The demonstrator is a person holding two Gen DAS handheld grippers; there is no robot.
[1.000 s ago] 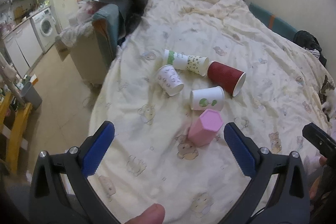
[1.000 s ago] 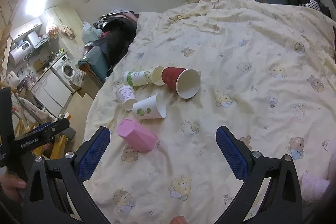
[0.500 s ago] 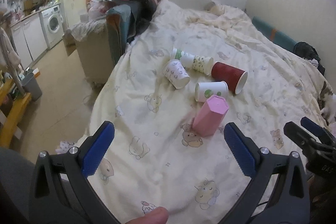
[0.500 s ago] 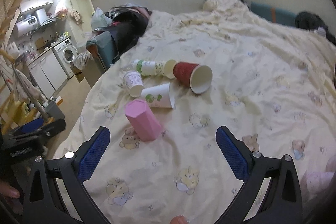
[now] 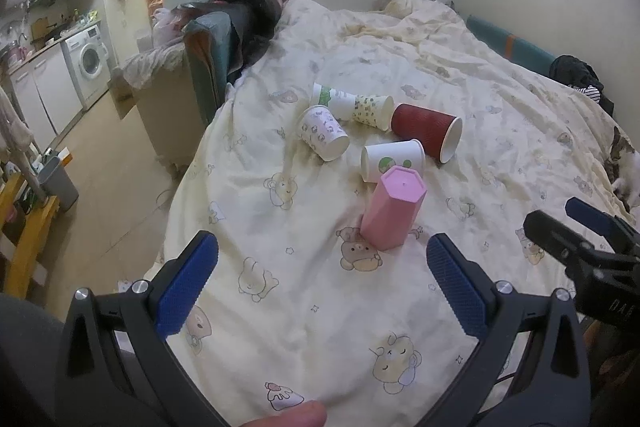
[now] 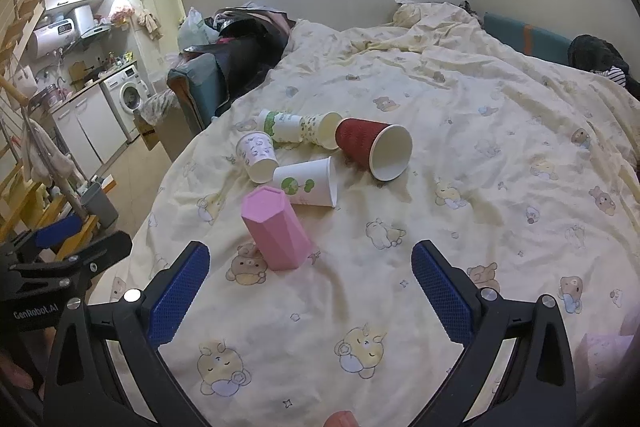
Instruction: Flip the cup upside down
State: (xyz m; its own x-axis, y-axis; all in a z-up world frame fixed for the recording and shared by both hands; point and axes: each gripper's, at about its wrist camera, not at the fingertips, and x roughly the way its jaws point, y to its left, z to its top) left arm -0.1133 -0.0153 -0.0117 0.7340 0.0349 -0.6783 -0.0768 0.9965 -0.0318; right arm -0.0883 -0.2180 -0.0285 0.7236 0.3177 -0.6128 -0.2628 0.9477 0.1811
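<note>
A pink hexagonal cup [image 5: 393, 207] stands upside down on the bed, closed base up; it also shows in the right wrist view [image 6: 276, 229]. Behind it lie several paper cups on their sides: a white one with green print [image 5: 392, 159] [image 6: 307, 182], a red one [image 5: 427, 131] [image 6: 374, 148], a patterned white one [image 5: 322, 133] [image 6: 257, 155] and a nested pair [image 5: 352, 105] [image 6: 300, 127]. My left gripper [image 5: 322, 281] is open and empty, short of the pink cup. My right gripper [image 6: 310, 285] is open and empty, just in front of it.
The bed's cream quilt [image 5: 460, 67] has its left edge near the cups, with floor [image 5: 108, 167] beyond. An armchair piled with clothes [image 5: 216, 39] stands at the bedside. A washing machine [image 5: 90, 61] and a grey bin [image 5: 58, 181] are further left.
Both grippers have pulled back and tilted up, so the cups sit lower and nearer in view. The pink cup stands upside down throughout. No cup has moved.
</note>
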